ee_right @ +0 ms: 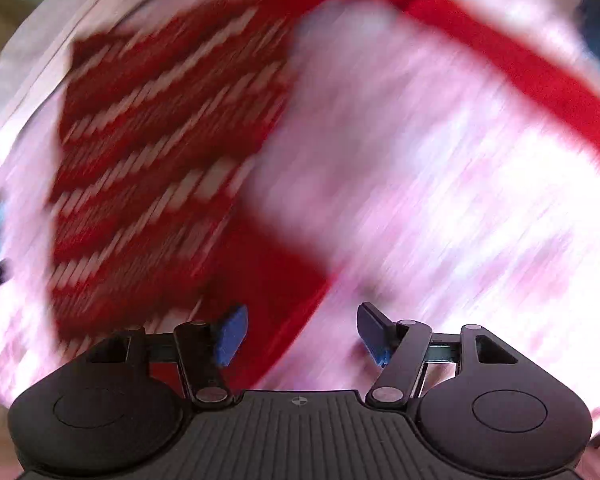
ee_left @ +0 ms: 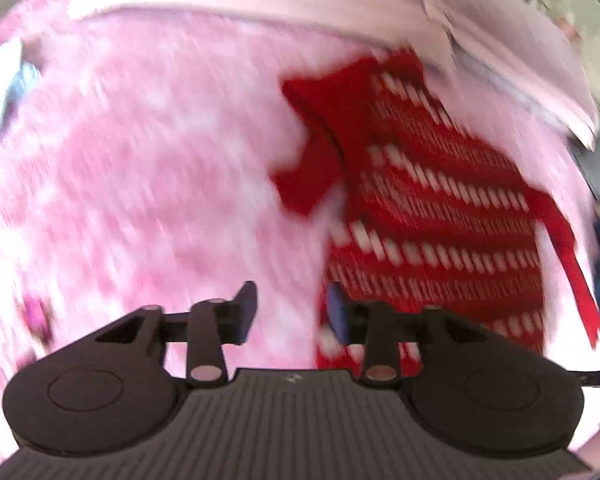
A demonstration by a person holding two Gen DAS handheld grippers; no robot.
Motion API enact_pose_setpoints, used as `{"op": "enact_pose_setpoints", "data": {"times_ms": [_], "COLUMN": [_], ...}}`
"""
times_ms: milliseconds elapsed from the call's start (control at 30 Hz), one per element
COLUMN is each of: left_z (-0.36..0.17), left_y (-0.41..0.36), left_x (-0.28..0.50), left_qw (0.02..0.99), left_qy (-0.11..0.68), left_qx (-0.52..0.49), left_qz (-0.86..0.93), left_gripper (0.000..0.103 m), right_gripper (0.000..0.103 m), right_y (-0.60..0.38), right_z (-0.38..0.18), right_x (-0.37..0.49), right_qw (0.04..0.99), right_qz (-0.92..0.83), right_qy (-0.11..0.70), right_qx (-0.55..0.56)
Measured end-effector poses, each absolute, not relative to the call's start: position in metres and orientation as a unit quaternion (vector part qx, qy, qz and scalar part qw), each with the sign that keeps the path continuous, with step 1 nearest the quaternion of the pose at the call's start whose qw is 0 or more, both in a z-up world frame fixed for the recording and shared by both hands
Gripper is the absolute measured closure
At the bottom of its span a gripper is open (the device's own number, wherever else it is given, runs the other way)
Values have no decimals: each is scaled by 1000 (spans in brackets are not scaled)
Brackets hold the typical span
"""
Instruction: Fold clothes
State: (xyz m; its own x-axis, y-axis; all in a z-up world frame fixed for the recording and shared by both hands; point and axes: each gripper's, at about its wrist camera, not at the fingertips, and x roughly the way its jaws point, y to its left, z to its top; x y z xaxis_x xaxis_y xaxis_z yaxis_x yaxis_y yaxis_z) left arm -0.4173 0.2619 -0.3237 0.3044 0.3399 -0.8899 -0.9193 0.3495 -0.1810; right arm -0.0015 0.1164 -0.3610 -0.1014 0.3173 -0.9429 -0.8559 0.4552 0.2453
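Both hand-held grippers, left [ee_left: 291, 312] and right [ee_right: 302, 334], stand apart and hold nothing. Beyond them the red patterned garment [ee_left: 432, 208] lies on pink bedding [ee_left: 160, 160], sleeves spread; blur hides any fold.

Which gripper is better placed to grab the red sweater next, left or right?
Probably the right. Both grippers are open and empty, but the right gripper has the red sweater running between its fingers, while the left gripper frames mostly pink blanket, with the sweater's edge beside one finger. Motion blur limits certainty.
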Motion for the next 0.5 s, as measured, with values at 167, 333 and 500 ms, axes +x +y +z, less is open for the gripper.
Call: {"op": "enact_pose_setpoints", "data": {"times_ms": [167,333,500], "left_z": [-343,-396,-392], "left_y": [319,351,351], "left_x": [-390,-347,-349], "left_qw": [742,736,745], "left_qy": [392,451,463], "left_qx": [-324,-277,-189], "left_qz": [436,421,442], "left_gripper": [56,75,97], "right_gripper": [39,38,37], "right_y": [164,225,252], "right_z": [-364,-394,-415], "right_x": [56,92,115], "right_qw": [710,728,748], "right_qz": [436,423,417], "right_qy": [463,415,399], "right_qx": [-300,-343,-327]}}
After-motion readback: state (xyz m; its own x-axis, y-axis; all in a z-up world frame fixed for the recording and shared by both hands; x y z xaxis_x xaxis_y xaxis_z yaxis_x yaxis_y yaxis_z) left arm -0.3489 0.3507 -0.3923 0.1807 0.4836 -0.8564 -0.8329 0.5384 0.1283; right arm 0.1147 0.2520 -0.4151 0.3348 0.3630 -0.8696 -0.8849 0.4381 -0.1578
